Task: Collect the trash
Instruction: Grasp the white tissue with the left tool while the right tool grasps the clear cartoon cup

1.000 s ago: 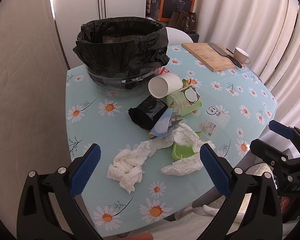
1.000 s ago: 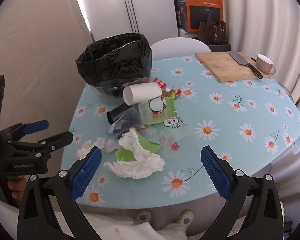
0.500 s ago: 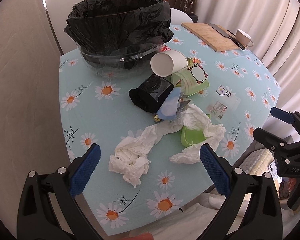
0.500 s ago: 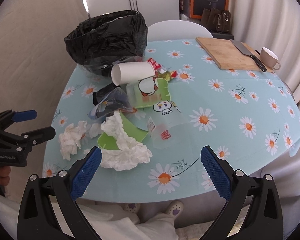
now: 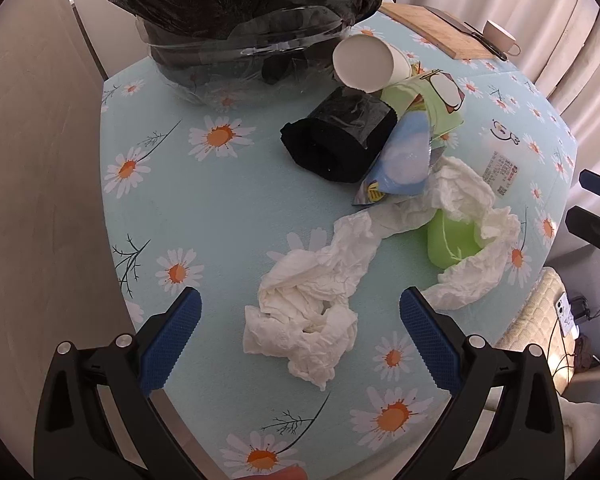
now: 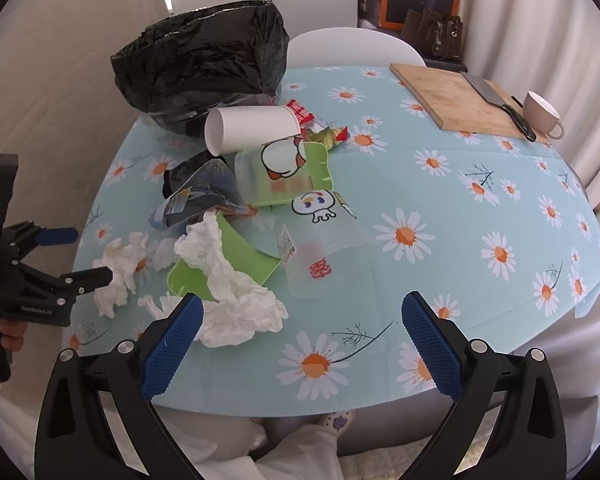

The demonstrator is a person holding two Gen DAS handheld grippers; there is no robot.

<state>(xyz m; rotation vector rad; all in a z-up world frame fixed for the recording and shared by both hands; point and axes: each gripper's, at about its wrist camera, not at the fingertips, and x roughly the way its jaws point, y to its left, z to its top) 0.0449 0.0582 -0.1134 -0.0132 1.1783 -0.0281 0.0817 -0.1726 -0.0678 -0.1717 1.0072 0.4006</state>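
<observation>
Left hand-held gripper (image 5: 300, 336) lowered toward crumpled tissue (image 5: 304, 320), wide open, empty

Left tool (image 5: 300, 328) moved forward and down, now closer above crumpled tissue (image 5: 304, 320); tool spread wide.

Right wrist view: I've got the lined bin (image 6: 204, 76) upper left on the counter (image 6: 460, 208), paper cup (image 6: 252, 128) lying just before it, tissue wad (image 6: 236, 288) lower left, clear cup (image 6: 324, 256) centre, cutting board (image 6: 456, 100) with knife (image 6: 496, 104) upper right, mug (image 6: 542, 114) beside it.
</observation>
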